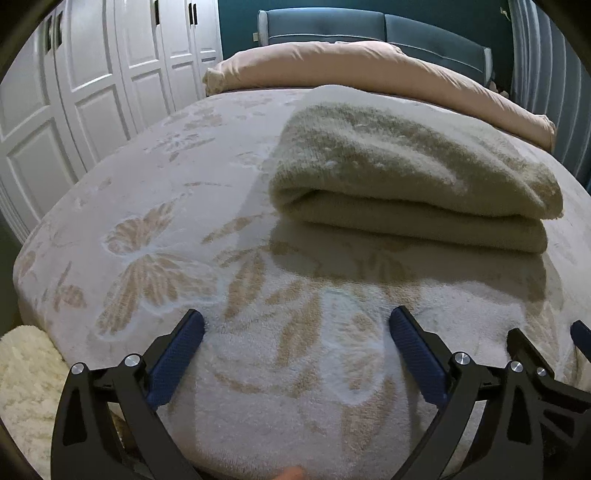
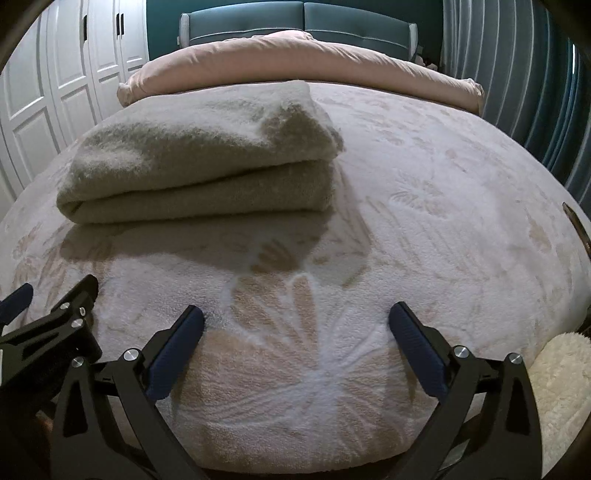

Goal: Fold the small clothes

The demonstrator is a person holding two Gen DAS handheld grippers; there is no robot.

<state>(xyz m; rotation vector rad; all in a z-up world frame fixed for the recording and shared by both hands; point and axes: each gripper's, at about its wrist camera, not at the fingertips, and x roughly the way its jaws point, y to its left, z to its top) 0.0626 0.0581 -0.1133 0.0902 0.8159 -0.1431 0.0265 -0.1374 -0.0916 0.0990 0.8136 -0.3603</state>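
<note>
Left gripper [image 1: 296, 328] spread wide, nothing between the blue pads [image 1: 177, 360] — it hangs over the near edge of the bed [image 1: 155, 206]. Right gripper [image 2: 296, 326] same state: jaws wide apart, empty, also over the near edge. The two sit side by side; each wrist view catches part of the other gripper's black frame at its inner margin.

Folded towel [image 1: 410, 177] lies on the bed past both grippers, well apart from the pads. It's beige-green, stacked in layers, with the rounded fold edges facing the cameras. From the left wrist it sits right of centre; from the right wrist it sits left of centre [image 2: 199, 158] — so it's roughly between the two grippers' lines, toward the middle of the bed. Top layer is slightly rumpled at its right corner in the right view. Its shadow falls on the cover on the near side.

Cover is pale fleece with tan butterfly and leaf prints. A pink duvet [image 1: 369, 74] is bunched along the far edge, against a teal headboard [image 2: 299, 22]. White wardrobe doors [image 1: 92, 74] run along the left side, curtain [image 2: 517, 81] on the right. A cream fluffy item [image 2: 557, 384] shows off the near edge, low beside the outer pad of each gripper; can't tell what it is.
</note>
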